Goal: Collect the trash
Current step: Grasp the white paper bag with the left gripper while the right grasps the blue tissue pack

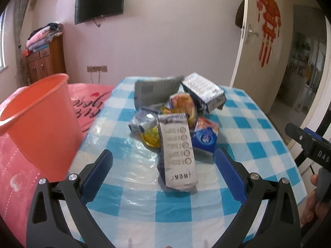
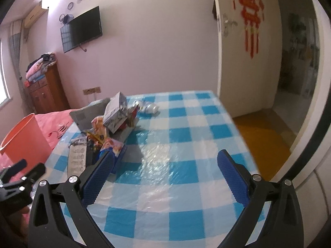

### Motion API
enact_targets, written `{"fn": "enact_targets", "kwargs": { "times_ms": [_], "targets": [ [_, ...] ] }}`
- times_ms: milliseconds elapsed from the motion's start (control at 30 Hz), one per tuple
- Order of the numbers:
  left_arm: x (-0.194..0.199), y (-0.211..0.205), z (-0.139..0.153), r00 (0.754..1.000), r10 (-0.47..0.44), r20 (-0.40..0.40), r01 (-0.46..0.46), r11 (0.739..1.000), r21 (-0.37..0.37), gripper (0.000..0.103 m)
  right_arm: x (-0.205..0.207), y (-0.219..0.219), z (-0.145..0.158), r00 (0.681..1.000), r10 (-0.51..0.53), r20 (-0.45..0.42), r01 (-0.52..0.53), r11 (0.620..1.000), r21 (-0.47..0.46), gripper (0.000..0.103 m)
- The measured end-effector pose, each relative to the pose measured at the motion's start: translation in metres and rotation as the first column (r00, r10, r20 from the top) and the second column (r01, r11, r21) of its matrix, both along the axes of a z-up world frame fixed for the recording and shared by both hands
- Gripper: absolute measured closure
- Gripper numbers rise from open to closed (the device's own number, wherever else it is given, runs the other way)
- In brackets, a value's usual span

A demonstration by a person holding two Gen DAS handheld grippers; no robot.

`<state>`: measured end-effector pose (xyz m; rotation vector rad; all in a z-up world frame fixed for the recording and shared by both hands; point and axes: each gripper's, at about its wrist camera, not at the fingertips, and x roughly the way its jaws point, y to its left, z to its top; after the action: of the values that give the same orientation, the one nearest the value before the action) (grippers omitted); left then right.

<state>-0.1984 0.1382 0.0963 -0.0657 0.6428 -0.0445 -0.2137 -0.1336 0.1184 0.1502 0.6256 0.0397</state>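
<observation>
Right now my left gripper [image 1: 164,161] is spread wide, and nothing is held between its blue pads [image 1: 99,172]. A long grey packet [image 1: 178,150] lies in the gap between the pads, but neither pad touches it. It rests flat on the blue and white checked table [image 1: 258,144]. Just past the packet, at 12 o'clock, sits the pile of trash. A small blue carton [image 1: 204,137] is at 1 o'clock, touching the grey packet. A yellow wrapper [image 1: 152,137] peeks out at 11 o'clock, with a shiny crumpled bag [image 1: 141,122] beside it. Behind them is an orange snack bag [image 1: 183,104], and farther back a flat grey box [image 1: 154,90] leans up and a silver box [image 1: 203,92] lies tilted. Off the table edge at 10 o'clock stands the orange bucket [image 1: 39,122], upright on a pink bed cover [image 1: 12,165]. My right gripper [image 2: 165,162] is spread wide too and holds nothing. It hangs over a bare part of the table, and the trash pile is at its 10 o'clock. Its left pad [image 2: 99,175] is just in front of the blue carton, and I cannot tell if they touch. A small white crumpled thing [image 2: 150,107] lies alone near the far table edge at 12 o'clock.
</observation>
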Motion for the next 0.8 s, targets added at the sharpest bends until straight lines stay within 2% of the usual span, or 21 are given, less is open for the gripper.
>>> {"fn": "enact_targets", "kwargs": {
  "times_ms": [133, 300, 533, 800],
  "targets": [
    [0.015, -0.008, -0.016, 0.999, -0.016, -0.044, 0.017, 1.000, 0.019, 0.004, 0.014, -0.001, -0.015, 0.997, 0.049, -0.054, -0.043, 0.994, 0.105, 0.004],
    [0.041, -0.013, -0.035, 0.994, -0.023, -0.108, 0.025, 1.000, 0.016, 0.004, 0.036, 0.005, -0.031, 0.986, 0.132, -0.100, -0.106, 0.967, 0.231, 0.004],
    [0.066, -0.019, -0.053, 0.987, -0.024, -0.157, 0.030, 0.999, 0.034, 0.004, 0.069, 0.025, -0.048, 0.962, 0.236, -0.135, -0.183, 0.929, 0.322, 0.005],
    [0.084, -0.017, -0.060, 0.985, -0.013, -0.174, 0.020, 0.999, 0.038, 0.005, 0.100, 0.040, -0.065, 0.941, 0.299, -0.158, -0.223, 0.900, 0.376, 0.006]
  ]
}}
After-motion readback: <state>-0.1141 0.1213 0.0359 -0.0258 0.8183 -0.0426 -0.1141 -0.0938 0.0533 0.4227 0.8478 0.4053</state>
